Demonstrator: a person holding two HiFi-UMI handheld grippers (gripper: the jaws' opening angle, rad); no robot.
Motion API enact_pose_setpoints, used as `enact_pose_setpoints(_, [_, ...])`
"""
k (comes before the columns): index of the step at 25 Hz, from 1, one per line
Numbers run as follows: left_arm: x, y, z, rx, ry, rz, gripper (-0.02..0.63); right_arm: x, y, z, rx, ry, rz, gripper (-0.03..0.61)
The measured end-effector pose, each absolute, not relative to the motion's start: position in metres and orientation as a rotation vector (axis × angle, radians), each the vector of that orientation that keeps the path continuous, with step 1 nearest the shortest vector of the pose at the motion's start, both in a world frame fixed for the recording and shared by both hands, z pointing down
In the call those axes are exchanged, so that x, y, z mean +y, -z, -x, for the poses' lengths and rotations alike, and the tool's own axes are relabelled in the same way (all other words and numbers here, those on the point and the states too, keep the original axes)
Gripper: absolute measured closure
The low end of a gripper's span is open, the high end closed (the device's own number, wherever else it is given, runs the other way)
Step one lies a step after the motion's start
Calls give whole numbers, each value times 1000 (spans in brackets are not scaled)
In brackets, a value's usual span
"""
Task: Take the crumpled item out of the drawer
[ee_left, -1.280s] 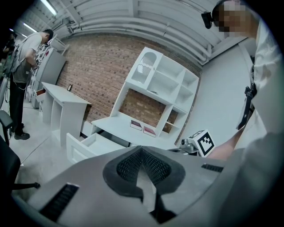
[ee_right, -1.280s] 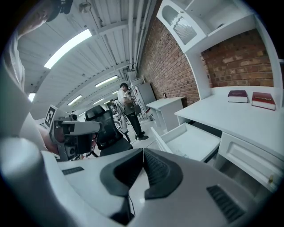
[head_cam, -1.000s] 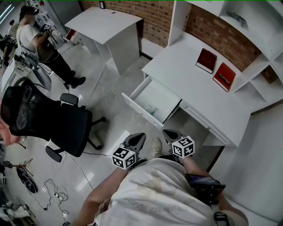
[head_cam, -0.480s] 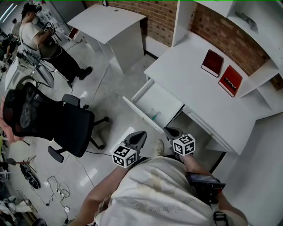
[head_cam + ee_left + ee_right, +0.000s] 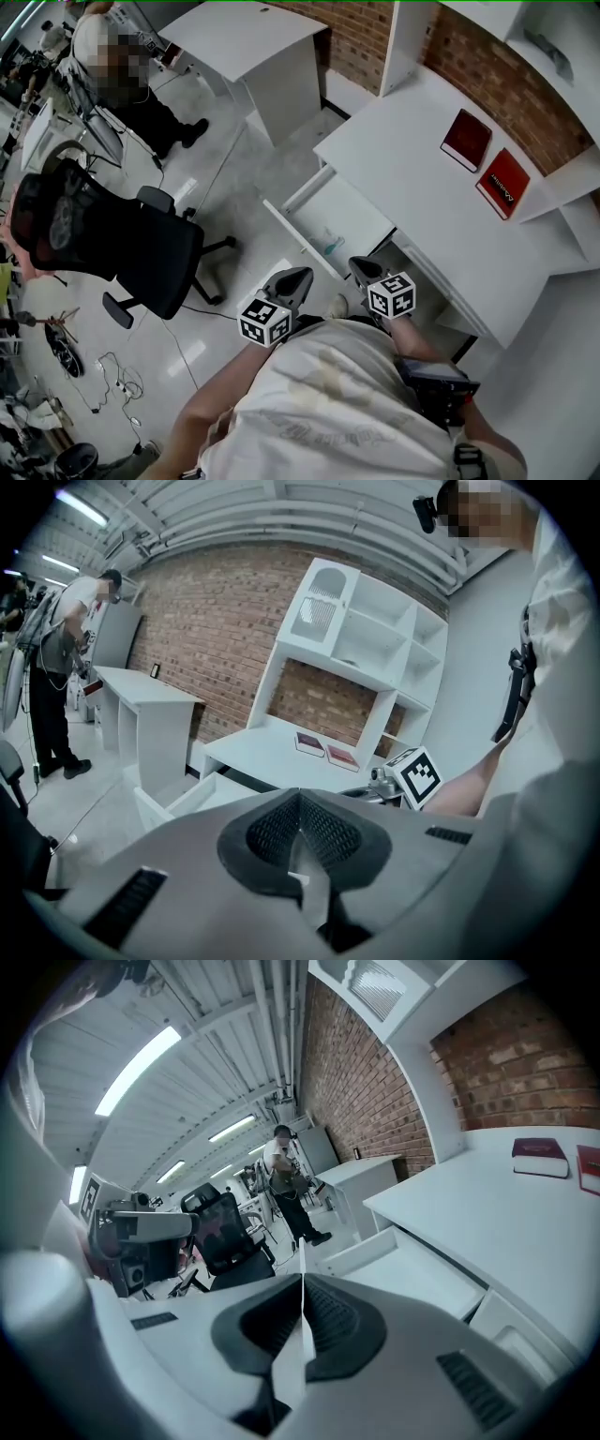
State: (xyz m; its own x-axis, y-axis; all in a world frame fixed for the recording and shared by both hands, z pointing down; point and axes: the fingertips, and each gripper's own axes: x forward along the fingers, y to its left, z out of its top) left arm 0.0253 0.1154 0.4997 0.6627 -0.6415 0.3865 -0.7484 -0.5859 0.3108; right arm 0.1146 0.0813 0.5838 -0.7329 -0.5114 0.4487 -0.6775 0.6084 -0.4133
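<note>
Quick count: two tongs, one open drawer (image 5: 347, 214), one crumpled item (image 5: 332, 247), and two books on the surface (image 5: 412, 187) behind the drawer, a dark red book (image 5: 466, 140) and a brighter red book (image 5: 503, 183). There's also one black chair (image 5: 141, 258) left of the drawer. Compared to a second ago, both tongs are closer to the drawer. The crumpled item, a tiny teal scrap, lies inside the drawer by its front panel. It's just ahead of the right tongs (image 5: 361, 268) and near the left tongs (image 5: 298, 275), touching neither. Both tongs are pinched together with nothing in them.
</note>
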Motion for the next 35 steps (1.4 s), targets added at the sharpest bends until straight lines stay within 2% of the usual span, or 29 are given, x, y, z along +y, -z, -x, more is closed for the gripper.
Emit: enact_pose_setpoints(35, [88,-514,-19,-1197,-320,-2338,594,59,-620,-107,-2497,-826,-776,554])
